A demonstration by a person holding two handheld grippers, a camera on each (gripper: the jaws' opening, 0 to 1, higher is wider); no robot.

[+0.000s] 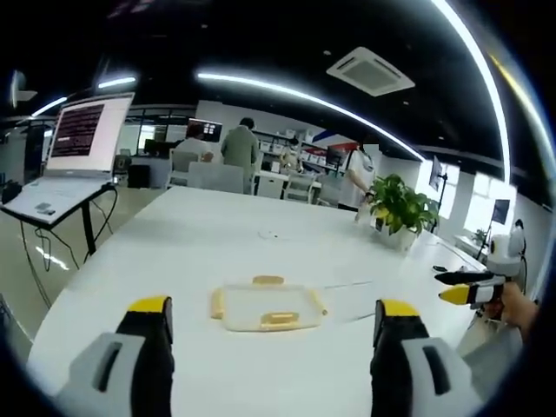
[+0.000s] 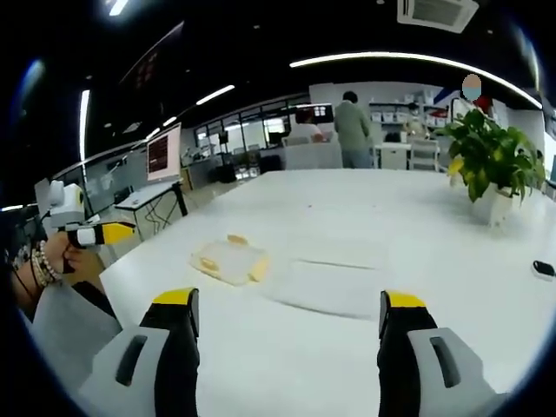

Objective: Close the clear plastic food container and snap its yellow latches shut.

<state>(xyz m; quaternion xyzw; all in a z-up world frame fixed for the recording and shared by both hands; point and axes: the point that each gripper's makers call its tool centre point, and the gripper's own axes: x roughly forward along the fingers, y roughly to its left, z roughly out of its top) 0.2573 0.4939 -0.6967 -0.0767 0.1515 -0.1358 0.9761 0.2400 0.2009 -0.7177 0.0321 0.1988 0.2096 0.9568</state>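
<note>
A low clear plastic container [image 1: 263,306] with yellow latches on its sides lies flat on the white table [image 1: 217,234], apart from both grippers. My left gripper [image 1: 274,307] is open, and its yellow-tipped jaws frame the container from the near side. In the right gripper view the container [image 2: 228,259] lies ahead and to the left of my open right gripper [image 2: 288,301]. The right gripper [image 1: 465,291] also shows at the table's right edge, held in a hand. The left gripper [image 2: 100,233] shows at the left, also hand-held. Whether the lid is pressed down I cannot tell.
A faint translucent flat patch [image 2: 334,280] lies on the table right of the container. A potted plant [image 1: 401,207] stands at the far right, with a small black object [image 2: 545,268] near that edge. A laptop [image 1: 74,148] sits on a stand beyond the left edge. People work at desks behind.
</note>
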